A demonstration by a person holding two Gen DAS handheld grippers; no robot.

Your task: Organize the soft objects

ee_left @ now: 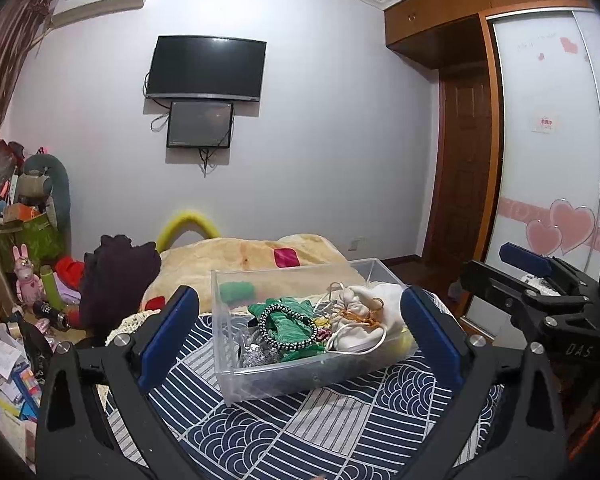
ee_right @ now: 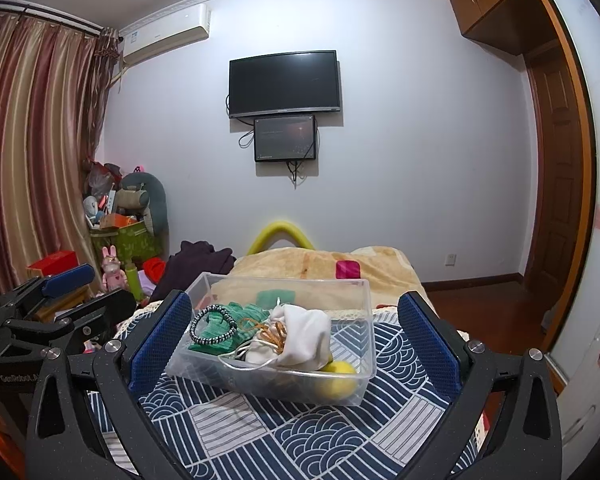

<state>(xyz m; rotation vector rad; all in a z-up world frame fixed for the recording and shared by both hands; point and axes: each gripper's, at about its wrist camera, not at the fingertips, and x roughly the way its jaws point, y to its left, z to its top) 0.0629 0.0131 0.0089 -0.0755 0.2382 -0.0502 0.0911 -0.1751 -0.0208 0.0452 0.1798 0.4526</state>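
A clear plastic box point(ee_left: 236, 376) stands on the blue patterned cloth point(ee_left: 300, 432). It holds a white drawstring pouch point(ee_left: 364, 312), a green cloth point(ee_left: 288, 320), a black-and-white braided band point(ee_left: 284, 328) and a yellow ball point(ee_right: 338, 376). My left gripper point(ee_left: 300, 332) is open and empty, its fingers either side of the box, held short of it. My right gripper point(ee_right: 296, 340) is open and empty, also facing the box point(ee_right: 204, 364). Each gripper shows at the edge of the other's view.
A beige blanket point(ee_left: 236, 256) with a pink item point(ee_left: 286, 258) lies behind the box. A dark purple garment point(ee_left: 116, 280) is heaped at the left. Toys and clutter point(ee_left: 24, 240) fill the left floor. A wardrobe and door stand at the right.
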